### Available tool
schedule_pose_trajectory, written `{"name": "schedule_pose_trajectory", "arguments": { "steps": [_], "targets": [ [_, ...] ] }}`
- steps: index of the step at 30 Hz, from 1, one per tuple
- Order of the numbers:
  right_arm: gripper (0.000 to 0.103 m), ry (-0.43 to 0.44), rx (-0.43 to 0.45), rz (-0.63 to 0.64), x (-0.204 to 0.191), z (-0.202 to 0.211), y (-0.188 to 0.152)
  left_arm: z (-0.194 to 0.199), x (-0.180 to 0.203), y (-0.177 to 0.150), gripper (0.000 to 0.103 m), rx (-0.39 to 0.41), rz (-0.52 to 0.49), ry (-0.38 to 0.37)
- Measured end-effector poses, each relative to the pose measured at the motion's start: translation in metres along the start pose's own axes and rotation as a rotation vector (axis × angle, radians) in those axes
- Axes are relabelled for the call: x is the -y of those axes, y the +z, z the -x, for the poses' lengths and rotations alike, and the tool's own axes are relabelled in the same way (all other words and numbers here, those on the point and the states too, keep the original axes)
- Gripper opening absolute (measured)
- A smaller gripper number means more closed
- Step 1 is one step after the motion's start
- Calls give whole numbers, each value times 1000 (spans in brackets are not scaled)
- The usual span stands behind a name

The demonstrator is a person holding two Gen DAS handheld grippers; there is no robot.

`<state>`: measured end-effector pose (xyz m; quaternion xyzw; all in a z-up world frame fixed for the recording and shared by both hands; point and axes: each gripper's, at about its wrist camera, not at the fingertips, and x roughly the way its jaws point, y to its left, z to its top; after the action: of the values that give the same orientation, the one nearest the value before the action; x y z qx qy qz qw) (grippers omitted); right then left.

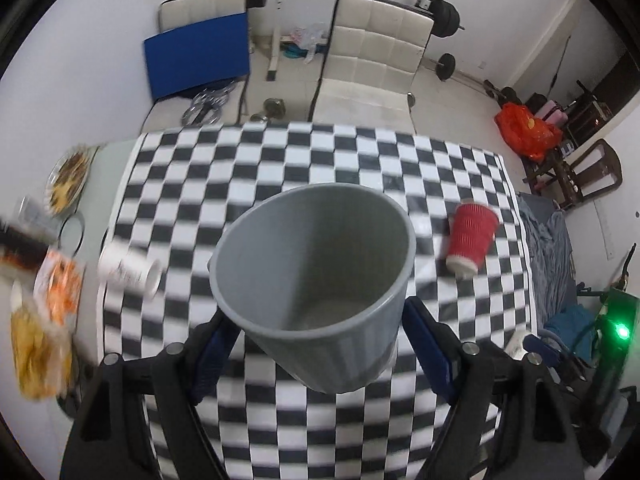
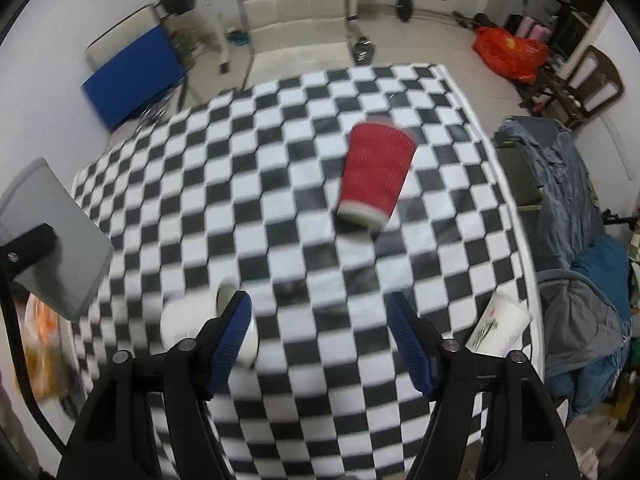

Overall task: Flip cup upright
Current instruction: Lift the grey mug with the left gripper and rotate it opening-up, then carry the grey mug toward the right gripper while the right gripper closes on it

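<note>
I am gripping the grey cup (image 1: pixel 316 280) in my left gripper (image 1: pixel 320 344), jaws pressing its lower wall from both sides, mouth tilting up and away so I can set it upright. My right gripper (image 2: pixel 320 332) is hanging with jaws wide, holding nothing, facing the red cup (image 2: pixel 376 172) lying on its side. A white cup (image 2: pixel 208 328) is lying nearby on the checkered bench (image 2: pixel 280 240). Barbells and pale chairs are standing behind.

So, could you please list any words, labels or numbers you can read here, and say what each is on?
None is readable.
White cup lying on the checkered cloth: dark print, too blurred to read.
White cup at the cloth's edge: dark markings, unreadable.
Grey cup and red cup: no text visible.
</note>
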<state>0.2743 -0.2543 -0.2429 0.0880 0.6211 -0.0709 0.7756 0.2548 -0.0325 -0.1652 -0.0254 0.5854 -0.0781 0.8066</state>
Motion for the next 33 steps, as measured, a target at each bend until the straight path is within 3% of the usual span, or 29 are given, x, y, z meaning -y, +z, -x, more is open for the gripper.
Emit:
{"name": "schedule_pose_trajectory", "arguments": {
  "steps": [7,12,15,18,21,33],
  "targets": [
    [84,47,-95,132,-6,-20,-86,-4,-18,-88,80,-107,67,28],
    [84,58,-182,175,-3,-43,-136,-52,-21,-146,80,-263,64,60],
    [84,59,-220,177,2,-55,-148,-85,-21,-163,80,-359,42,75],
    [84,41,-233,184,5,-65,-150,-119,-21,-174,81,-439,25,88],
    [84,22,-247,182,10,-75,-148,-138,-16,-166,80,-461,16,87],
    [84,-13,-270,101,29,-96,-148,-154,-11,-142,80,-474,30,89]
  ]
}}
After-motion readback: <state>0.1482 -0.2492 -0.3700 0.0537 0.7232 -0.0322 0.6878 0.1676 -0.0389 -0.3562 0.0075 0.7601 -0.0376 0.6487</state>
